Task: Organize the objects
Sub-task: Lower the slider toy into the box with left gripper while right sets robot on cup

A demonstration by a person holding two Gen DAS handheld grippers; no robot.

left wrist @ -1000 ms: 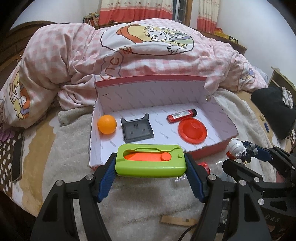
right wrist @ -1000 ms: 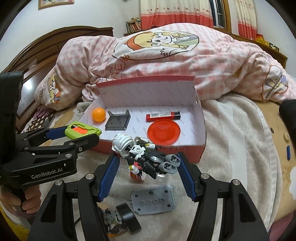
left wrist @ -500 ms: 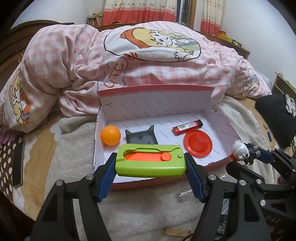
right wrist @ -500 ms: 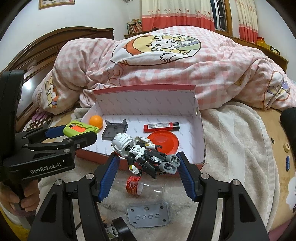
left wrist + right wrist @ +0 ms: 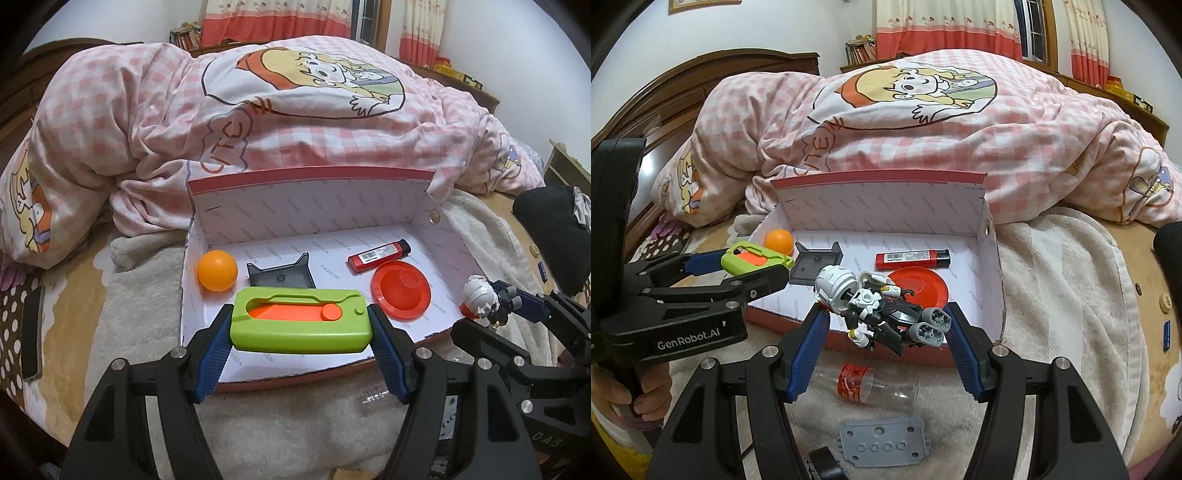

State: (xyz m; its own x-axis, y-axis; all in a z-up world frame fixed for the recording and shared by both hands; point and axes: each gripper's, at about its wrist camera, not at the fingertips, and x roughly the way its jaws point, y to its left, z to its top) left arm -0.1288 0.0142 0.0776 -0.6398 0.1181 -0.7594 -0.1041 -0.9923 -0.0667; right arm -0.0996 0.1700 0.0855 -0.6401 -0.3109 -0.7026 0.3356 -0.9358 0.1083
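Above the near edge of an open red-and-white box [image 5: 314, 221] on a bed, the left hand-held gripper [image 5: 301, 325] clamps a green-and-orange utility knife [image 5: 299, 321] end to end between its blue pads; the right hand-held gripper [image 5: 884, 314] grips a white-and-black toy robot [image 5: 875, 302] lying sideways; inside the box lie an orange ball [image 5: 217, 270], a dark grey tray [image 5: 280, 275], a red lighter [image 5: 378, 254] and a red disc [image 5: 400, 288]; a clear plastic bottle [image 5: 875, 380] and a grey perforated plate [image 5: 884, 439] rest on the towel [image 5: 1052, 266] nearer the camera.

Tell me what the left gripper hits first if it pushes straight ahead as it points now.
Likely the dark grey tray in the box, directly beyond the green case that the left gripper holds; depth is uncertain.
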